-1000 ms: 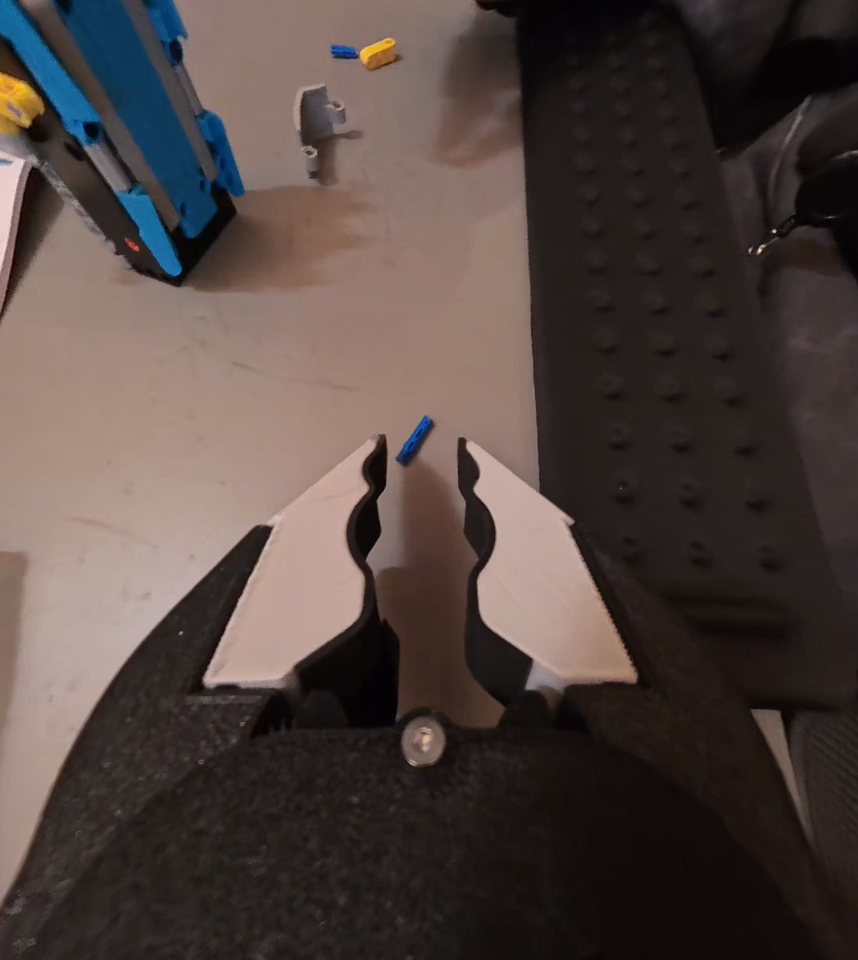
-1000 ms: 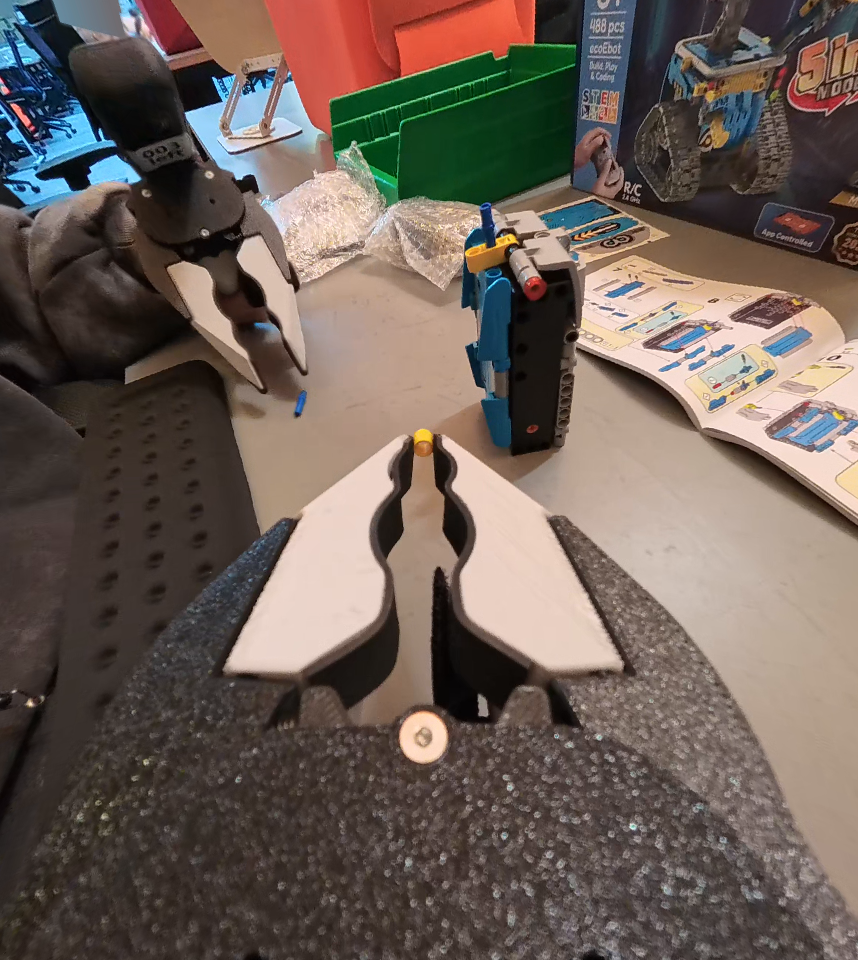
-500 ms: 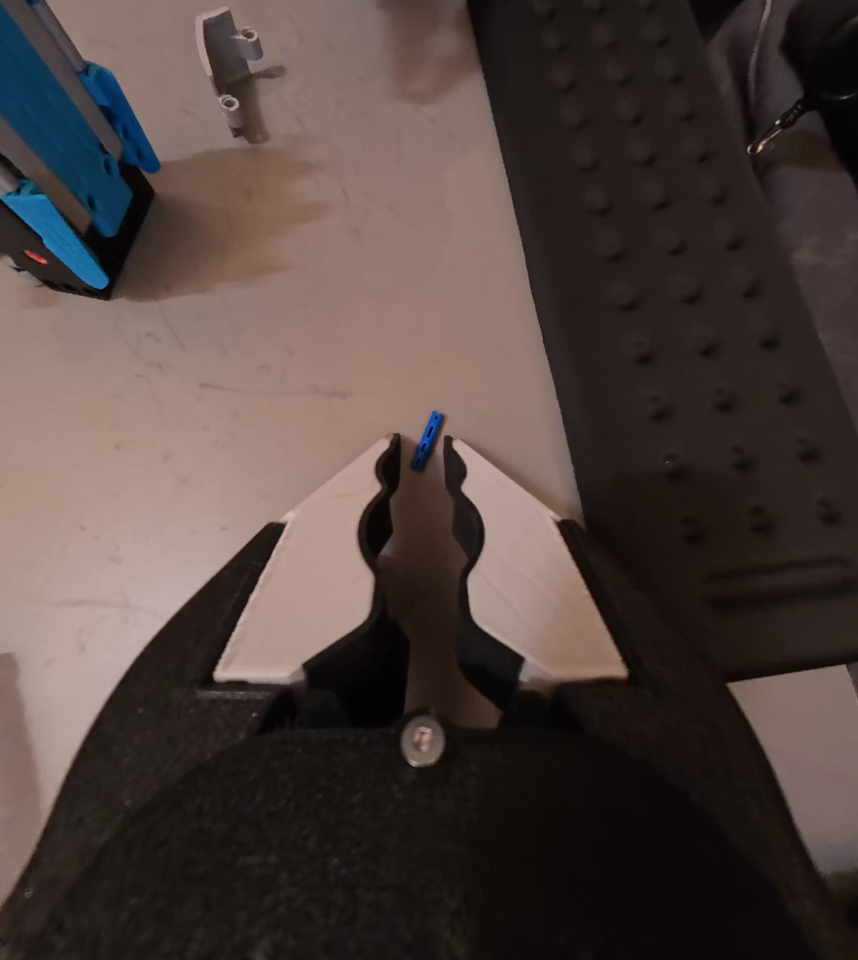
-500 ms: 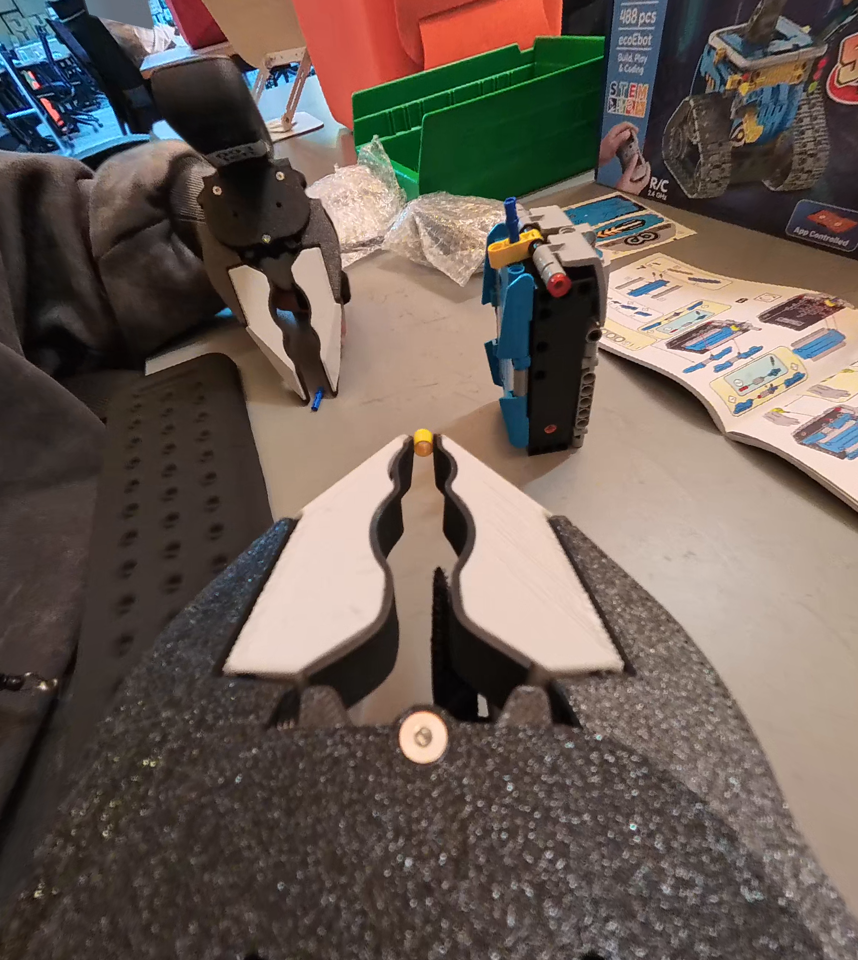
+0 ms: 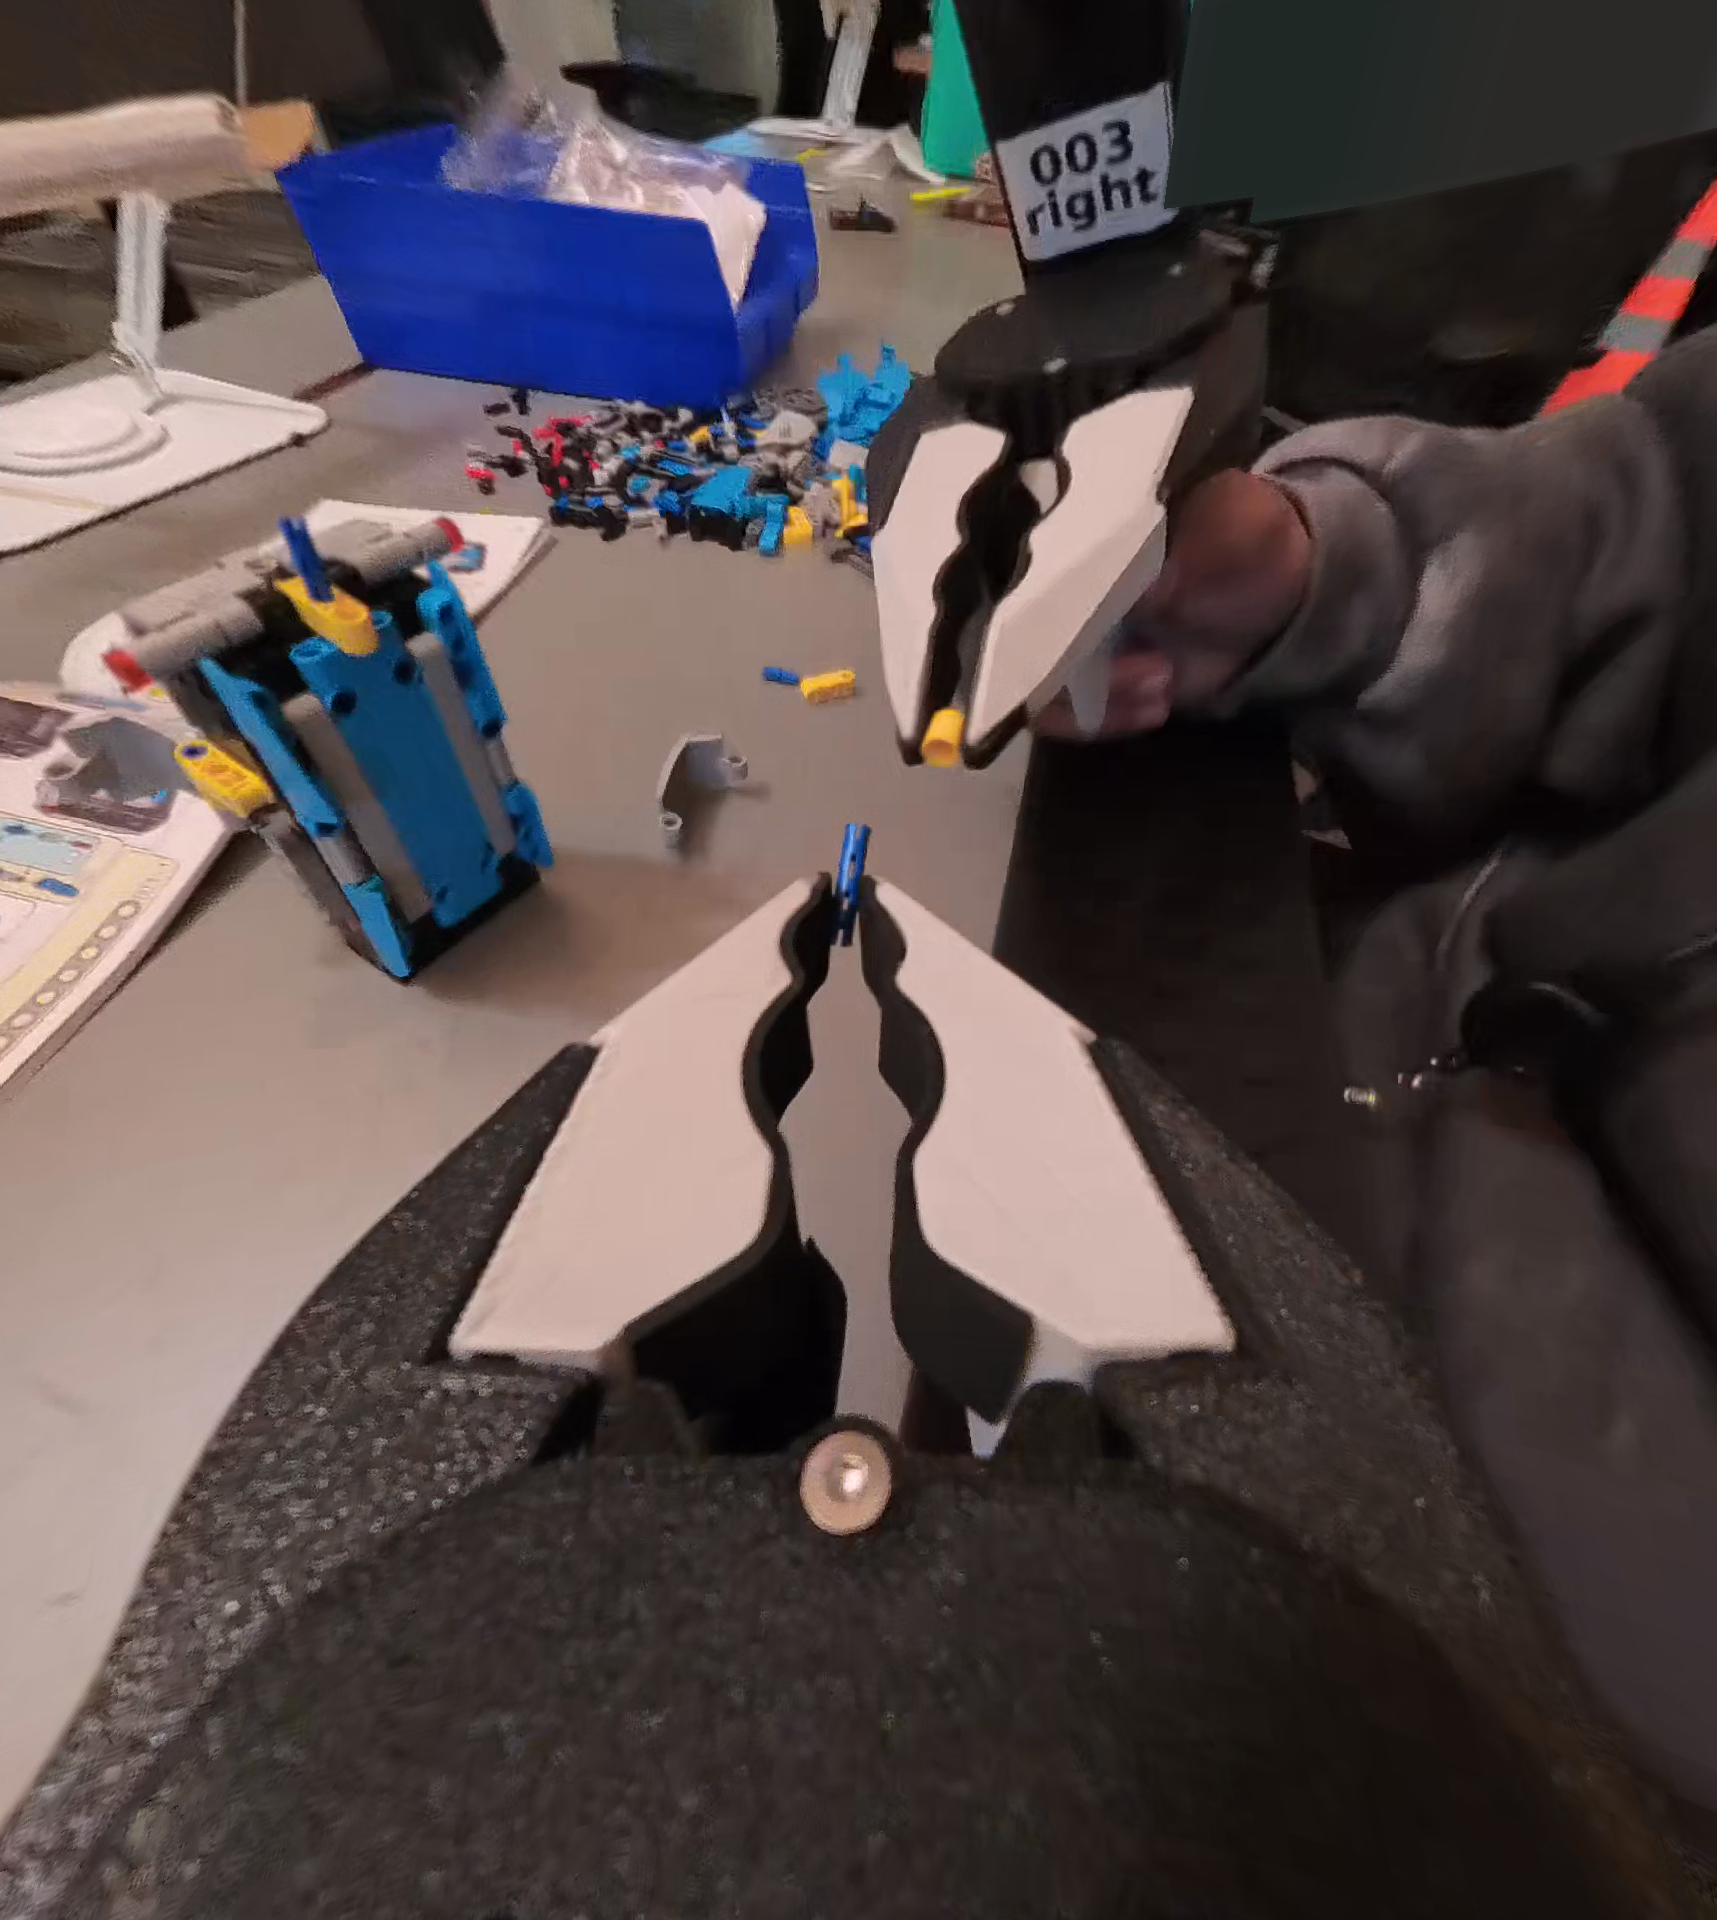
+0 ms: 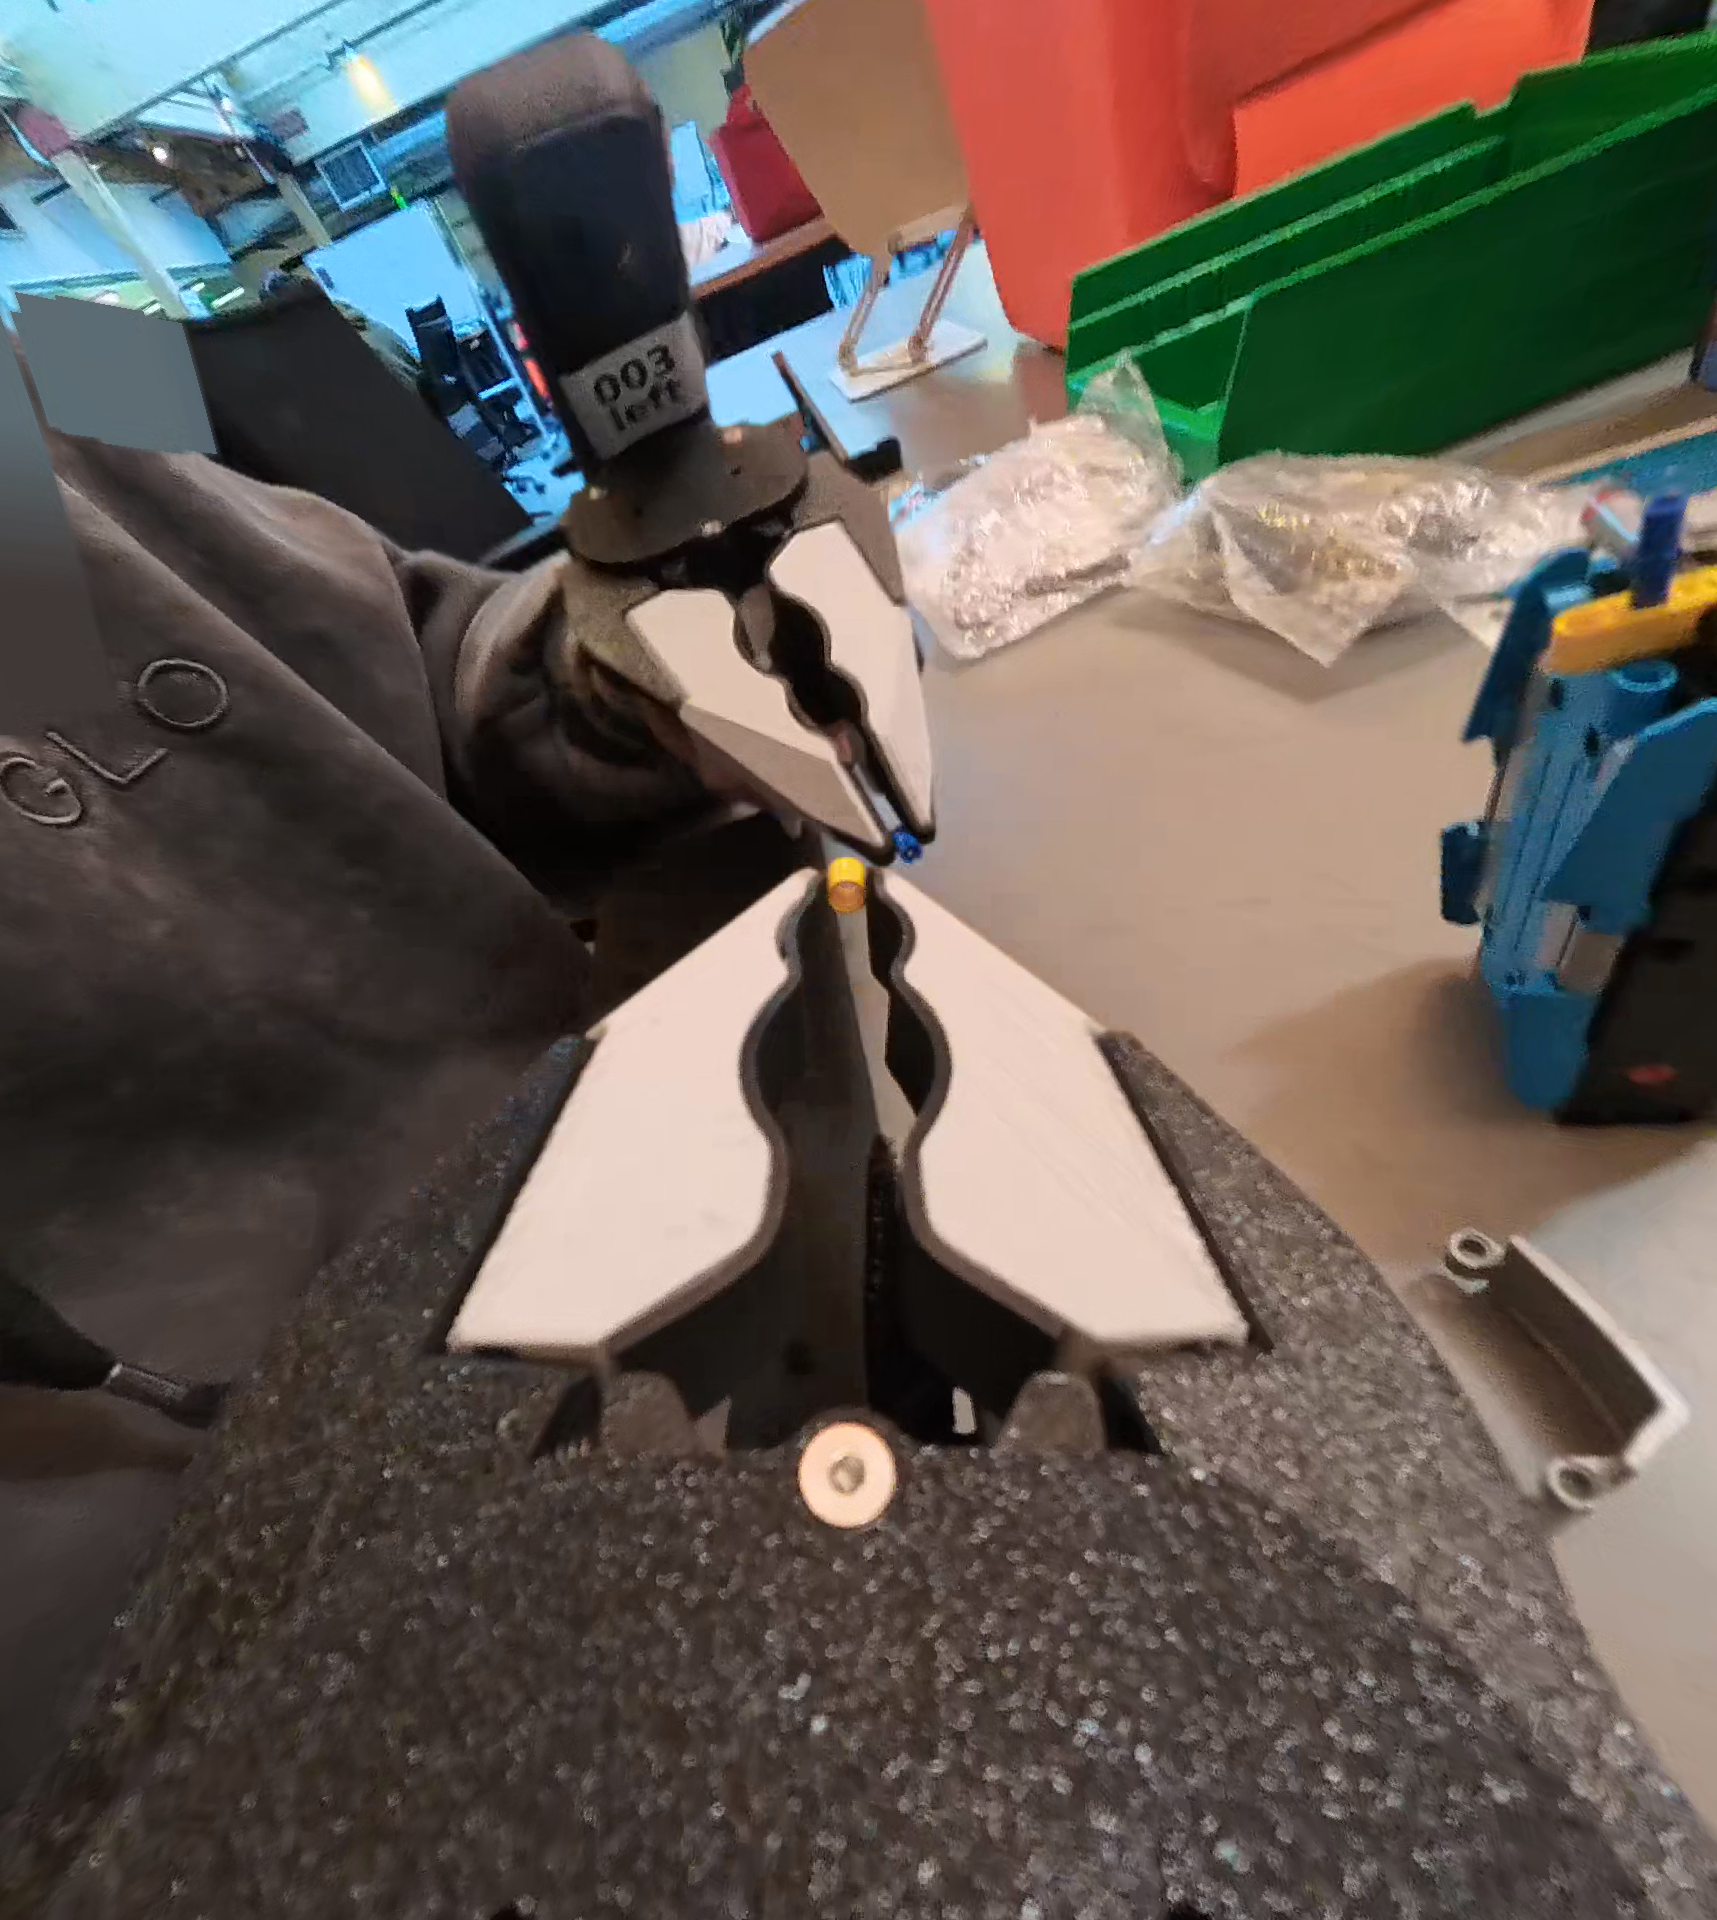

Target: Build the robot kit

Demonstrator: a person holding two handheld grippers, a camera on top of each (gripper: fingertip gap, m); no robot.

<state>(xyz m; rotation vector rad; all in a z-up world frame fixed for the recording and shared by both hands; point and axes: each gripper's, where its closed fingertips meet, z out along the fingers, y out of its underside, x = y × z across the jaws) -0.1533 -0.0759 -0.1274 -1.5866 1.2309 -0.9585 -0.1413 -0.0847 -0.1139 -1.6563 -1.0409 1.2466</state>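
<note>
Left gripper (image 5: 846, 883): smooth pale wedge fingers, wavy black inner edges, clamped at tips on thin ribbed blue pin (image 5: 848, 881), pin upright, raised off matte grey table (image 5: 210, 1299).
Right gripper (image 6: 846, 885): same build, speckled black foam body, pinched on small glossy yellow cylinder (image 6: 845, 891).
Tips of both near, pin just above-right of cylinder; contact unclear.
Ahead-left of left gripper: blocky blue-black brick assembly (image 5: 366, 748), standing tilted; open glossy instruction booklet (image 5: 12, 883) beyond.
Curved grey panel piece (image 6: 1550, 1371) lying right of right gripper.
</note>
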